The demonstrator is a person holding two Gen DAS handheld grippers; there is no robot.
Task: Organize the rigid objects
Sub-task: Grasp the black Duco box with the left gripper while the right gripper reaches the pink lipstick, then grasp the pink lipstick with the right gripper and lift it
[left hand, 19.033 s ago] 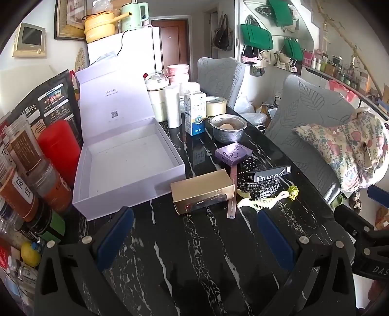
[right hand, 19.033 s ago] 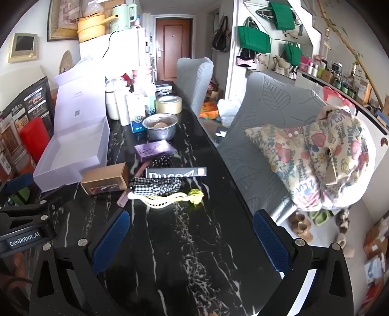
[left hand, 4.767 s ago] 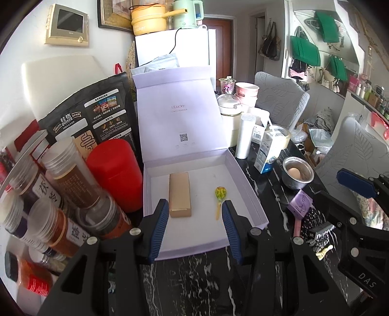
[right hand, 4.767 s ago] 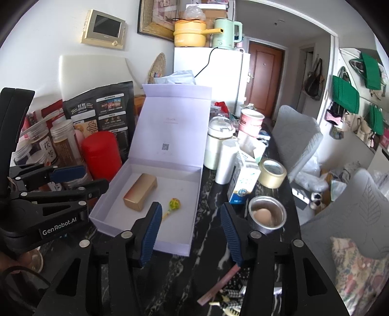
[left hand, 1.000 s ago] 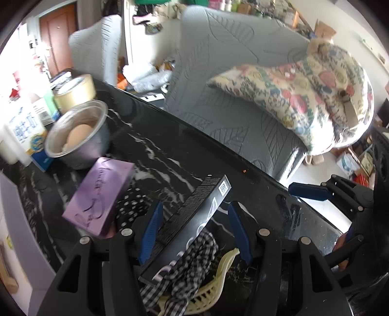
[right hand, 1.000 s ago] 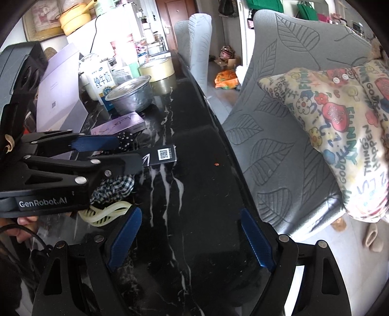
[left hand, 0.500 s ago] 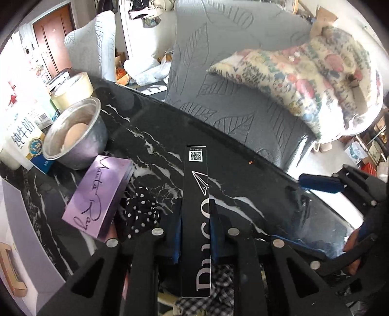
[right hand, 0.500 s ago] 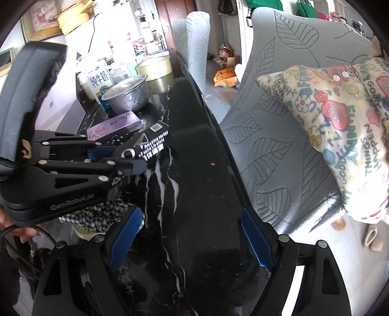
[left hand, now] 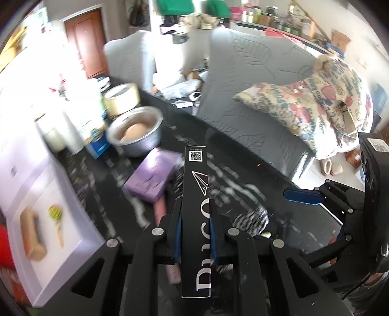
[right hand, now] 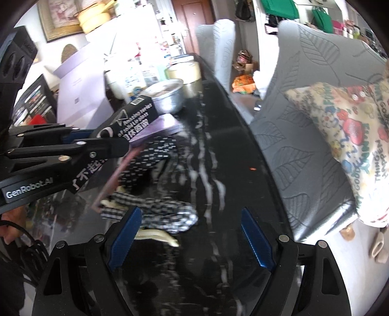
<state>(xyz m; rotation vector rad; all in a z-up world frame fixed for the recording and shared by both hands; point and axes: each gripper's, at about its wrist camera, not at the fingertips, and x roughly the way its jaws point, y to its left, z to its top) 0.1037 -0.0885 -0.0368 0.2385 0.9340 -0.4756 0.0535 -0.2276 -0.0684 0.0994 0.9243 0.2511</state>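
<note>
two grippers hung over the dark table [left hand: 243, 155]. left of the left gripper [left hand: 195, 231] lay the open white box [left hand: 80, 240], holding a gold box [left hand: 31, 235]. ahead of it sat a steel bowl [left hand: 143, 143] and a purple box [left hand: 153, 177]. its jaws were clamped tight on the long black box [left hand: 196, 194], lifted clear of the table. the right gripper [right hand: 189, 240] stood wide open and empty above a checked cloth [right hand: 165, 214].

A lived-in home dining room — a black marble-patterned table [right hand: 218, 170] flanked by grey leaf-embossed chairs [left hand: 255, 102], a floral cushion [left hand: 316, 104] at 2 o'clock, a brown door [left hand: 85, 41] at 11 o'clock, green handbags [right hand: 279, 7] hanging — and a framed picture [right hand: 63, 17].
</note>
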